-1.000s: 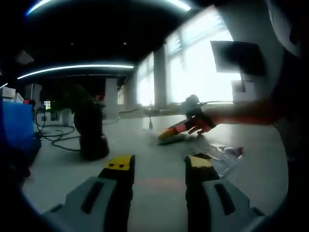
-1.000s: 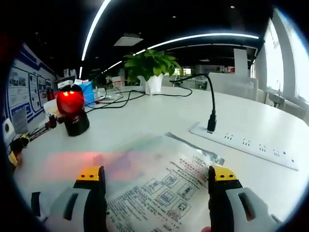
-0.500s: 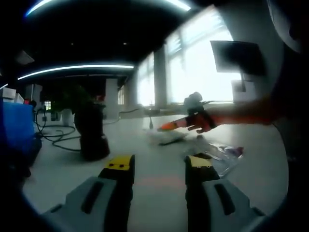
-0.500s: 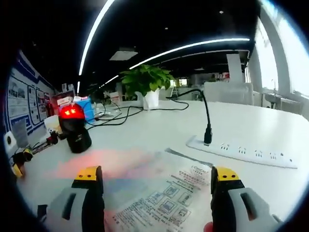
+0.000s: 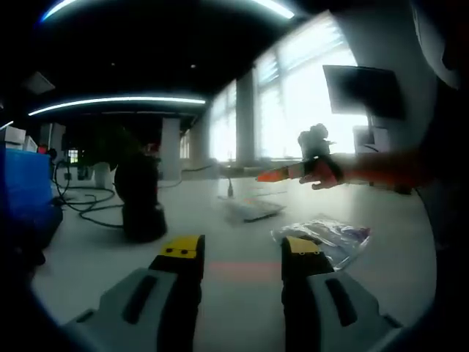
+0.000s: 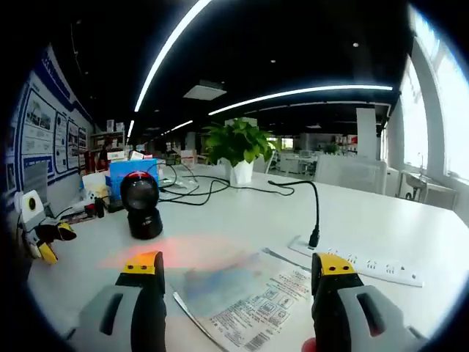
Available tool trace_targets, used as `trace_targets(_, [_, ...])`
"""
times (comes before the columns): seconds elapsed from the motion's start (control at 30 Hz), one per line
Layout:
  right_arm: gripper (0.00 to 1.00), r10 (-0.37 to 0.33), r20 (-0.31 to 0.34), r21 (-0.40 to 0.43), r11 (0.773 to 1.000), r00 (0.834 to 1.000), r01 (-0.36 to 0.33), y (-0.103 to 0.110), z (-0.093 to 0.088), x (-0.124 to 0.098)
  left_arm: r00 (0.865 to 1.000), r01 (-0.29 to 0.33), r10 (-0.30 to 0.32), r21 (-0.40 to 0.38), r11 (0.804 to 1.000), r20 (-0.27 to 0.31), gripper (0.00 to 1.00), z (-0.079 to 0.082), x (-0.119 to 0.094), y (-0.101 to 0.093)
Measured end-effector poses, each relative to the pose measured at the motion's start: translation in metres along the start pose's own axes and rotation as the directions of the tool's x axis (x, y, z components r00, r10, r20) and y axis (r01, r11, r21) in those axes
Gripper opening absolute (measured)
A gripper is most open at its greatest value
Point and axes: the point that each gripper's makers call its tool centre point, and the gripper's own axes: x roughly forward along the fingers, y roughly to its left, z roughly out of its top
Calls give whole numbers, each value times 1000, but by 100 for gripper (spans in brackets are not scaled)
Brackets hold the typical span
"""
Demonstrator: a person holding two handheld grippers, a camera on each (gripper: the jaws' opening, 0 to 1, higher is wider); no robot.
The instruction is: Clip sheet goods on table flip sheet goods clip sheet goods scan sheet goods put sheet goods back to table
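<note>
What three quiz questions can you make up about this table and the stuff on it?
1. True or false: the plug in the power strip has a black cable.
2. What stands in the white pot behind the round black scanner? A) a plant B) a lamp C) a bottle
3. Fill in: the printed sheet lies flat on the white ____, between the right gripper's two open jaws.

Key: 1 true; 2 A, a plant; 3 table.
</note>
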Motion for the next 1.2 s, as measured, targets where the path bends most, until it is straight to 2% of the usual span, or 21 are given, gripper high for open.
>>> trace_targets(0.1, [74, -14, 31, -18, 1000, 999, 14, 4, 10, -20, 1000, 3, -3, 3, 1000, 0, 35, 0, 0, -1])
trace_targets(0.17, [72, -35, 76, -11, 999, 996, 36, 4, 19, -37, 1000, 5, -5, 5, 1000, -1, 35, 0, 0, -2])
trace_targets(0.27, [71, -79, 108, -18, 996, 991, 82, 2, 23, -64, 1000, 5, -5, 9, 1000, 0, 35, 0, 0, -3])
trace_targets(0.4, [72, -130, 141, 8, 991, 981, 130, -2, 21, -100, 1000, -5, 5, -5, 1000, 13, 35, 3, -1, 0])
trace_targets(0.57, [67, -180, 158, 30, 984, 971, 178, -2, 12, -140, 1000, -1, 1, 7, 1000, 10, 35, 2, 0, -3])
trace_targets(0.7, [66, -221, 164, 39, 975, 961, 218, 6, -4, -167, 1000, -2, 1, 21, 1000, 9, 35, 2, 0, -4])
trace_targets(0.83, [66, -253, 152, 44, 967, 956, 249, 13, -27, -194, 1000, -11, 11, -1, 1000, 21, 35, 5, -2, -1])
trace_targets(0.93, [65, -298, 155, 61, 954, 942, 292, 16, -42, -218, 999, -17, 17, 2, 1000, 30, 35, 7, -2, -1])
trace_targets(1.03, [64, -333, 163, 25, 942, 929, 333, 19, -56, -241, 1000, -15, 15, 16, 1000, 27, 35, 7, -2, -3])
trace_targets(1.13, [64, -358, 157, 49, 934, 920, 355, 16, -73, -257, 1000, -12, 12, 22, 1000, 24, 35, 7, -2, -4])
trace_targets(1.2, [63, -395, 184, 102, 918, 900, 382, 11, -79, -267, 1000, -11, 10, 25, 1000, 22, 35, 6, -2, -4])
